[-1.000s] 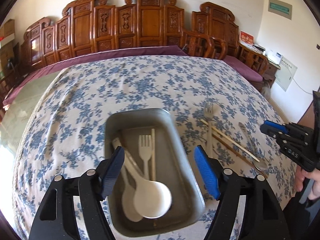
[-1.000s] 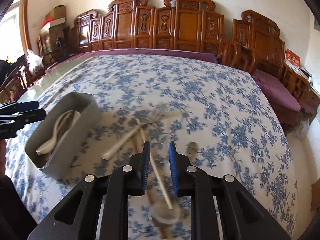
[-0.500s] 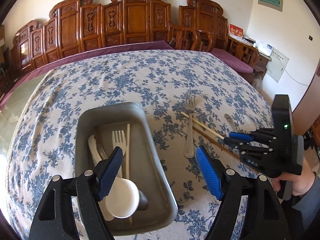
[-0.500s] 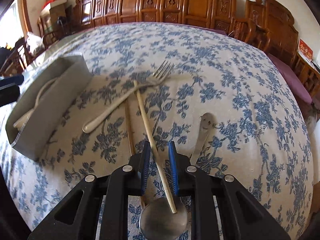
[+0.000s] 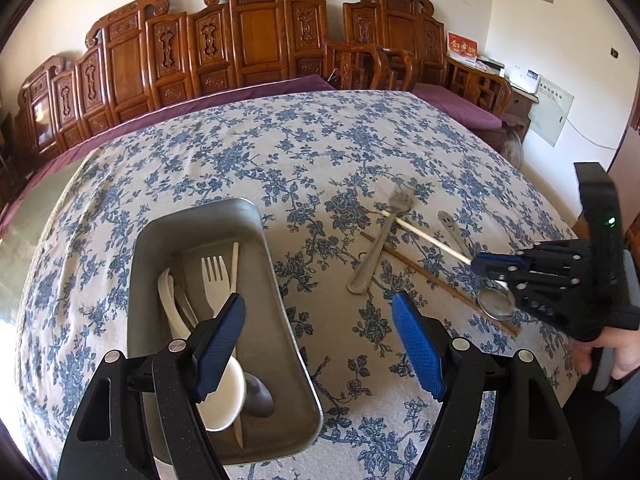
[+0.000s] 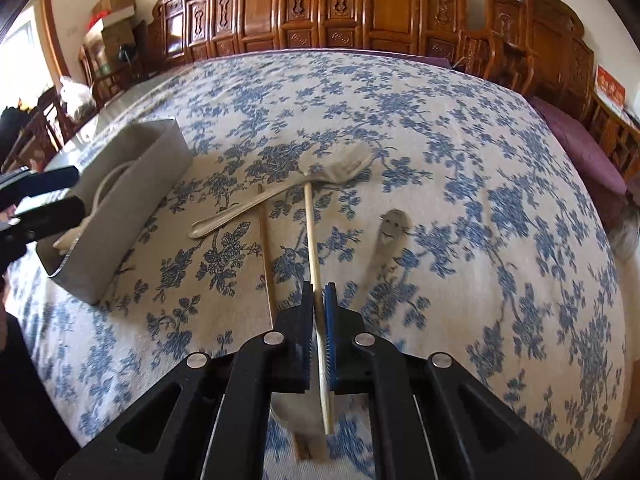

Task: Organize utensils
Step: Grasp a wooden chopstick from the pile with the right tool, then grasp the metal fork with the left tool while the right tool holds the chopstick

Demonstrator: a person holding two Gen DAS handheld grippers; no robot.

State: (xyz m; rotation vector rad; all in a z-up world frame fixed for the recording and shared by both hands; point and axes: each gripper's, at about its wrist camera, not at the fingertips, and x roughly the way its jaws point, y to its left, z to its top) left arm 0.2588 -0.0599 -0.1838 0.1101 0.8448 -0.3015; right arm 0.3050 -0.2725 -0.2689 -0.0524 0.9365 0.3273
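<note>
My right gripper (image 6: 319, 292) is shut on a pale chopstick (image 6: 311, 232), also seen in the left wrist view (image 5: 424, 236); its far end rests on a metal fork (image 6: 280, 196). A darker chopstick (image 6: 265, 248) and a metal spoon (image 6: 390, 236) lie beside it. My left gripper (image 5: 320, 320) is open and empty above the right rim of a grey metal tray (image 5: 280, 320). The tray holds a white fork (image 5: 214, 280), a white spoon (image 5: 224, 396), a chopstick and a metal spoon.
The table has a blue floral cloth (image 5: 280, 152). Carved wooden chairs (image 5: 256, 40) line the far side. The tray also shows at the left of the right wrist view (image 6: 132, 200), with my left gripper (image 6: 40, 200) at its near end.
My right gripper has closed on the pale chopstick. The left gripper has shifted so the tray sits further left in its view.
</note>
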